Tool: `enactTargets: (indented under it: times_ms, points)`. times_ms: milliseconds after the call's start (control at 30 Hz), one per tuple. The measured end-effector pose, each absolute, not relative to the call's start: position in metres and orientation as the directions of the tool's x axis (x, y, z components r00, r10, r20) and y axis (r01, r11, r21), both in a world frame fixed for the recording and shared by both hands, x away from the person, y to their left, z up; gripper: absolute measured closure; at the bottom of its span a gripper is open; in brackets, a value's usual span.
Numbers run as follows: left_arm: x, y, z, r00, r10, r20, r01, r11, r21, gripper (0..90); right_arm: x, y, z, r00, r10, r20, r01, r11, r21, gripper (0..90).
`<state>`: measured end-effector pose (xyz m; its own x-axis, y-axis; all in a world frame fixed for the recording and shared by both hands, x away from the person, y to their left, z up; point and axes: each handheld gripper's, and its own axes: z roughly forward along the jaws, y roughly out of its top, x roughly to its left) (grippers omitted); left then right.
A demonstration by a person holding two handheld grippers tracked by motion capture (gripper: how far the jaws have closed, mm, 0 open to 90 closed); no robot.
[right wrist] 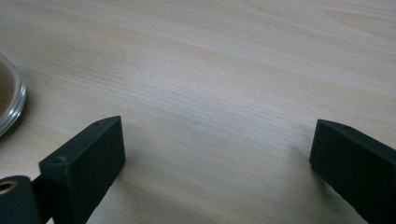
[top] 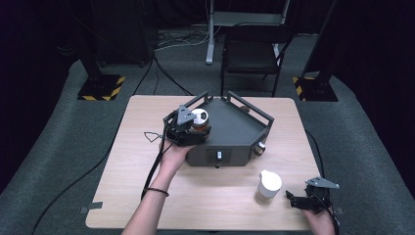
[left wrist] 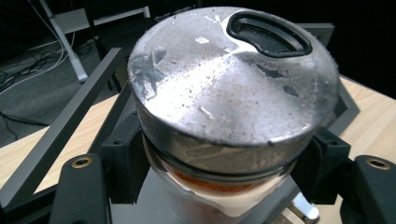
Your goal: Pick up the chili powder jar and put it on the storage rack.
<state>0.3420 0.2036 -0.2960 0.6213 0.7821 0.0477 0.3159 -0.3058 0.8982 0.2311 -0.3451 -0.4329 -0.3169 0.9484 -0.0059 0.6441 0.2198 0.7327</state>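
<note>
**Left gripper clamps a jar over the grey tray**

Left gripper (top: 192, 128) has its jaws closed on a jar (left wrist: 224, 121) with a dusty silver lid, held just below the lid rim above the left edge of the grey tray (top: 235, 122). Right gripper (top: 304, 199) rests with jaws spread on the wooden table (right wrist: 210, 70), just beside a white-lidded jar (top: 268, 187).

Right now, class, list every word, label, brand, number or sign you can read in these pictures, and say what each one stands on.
There is no readable text.
The jar held in the left gripper: its metal lid is scuffed and bare, and the orange band below it shows no letters.
The white-lidded container on the table: no label can be made out.
The yellow and black stripes on the stand bases are warning markings, not words.
</note>
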Motion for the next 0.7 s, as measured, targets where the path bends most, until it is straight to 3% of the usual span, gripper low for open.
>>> enactTargets:
  times_ms: [700]
  points:
    - [0.359, 0.197, -0.303, 0.578, 0.816, 0.029, 0.394, -0.309, 0.866, 30.4, 0.231, -0.345, -0.433, -0.317, 0.948, -0.006, 0.644, 0.220, 0.733, 2.4]
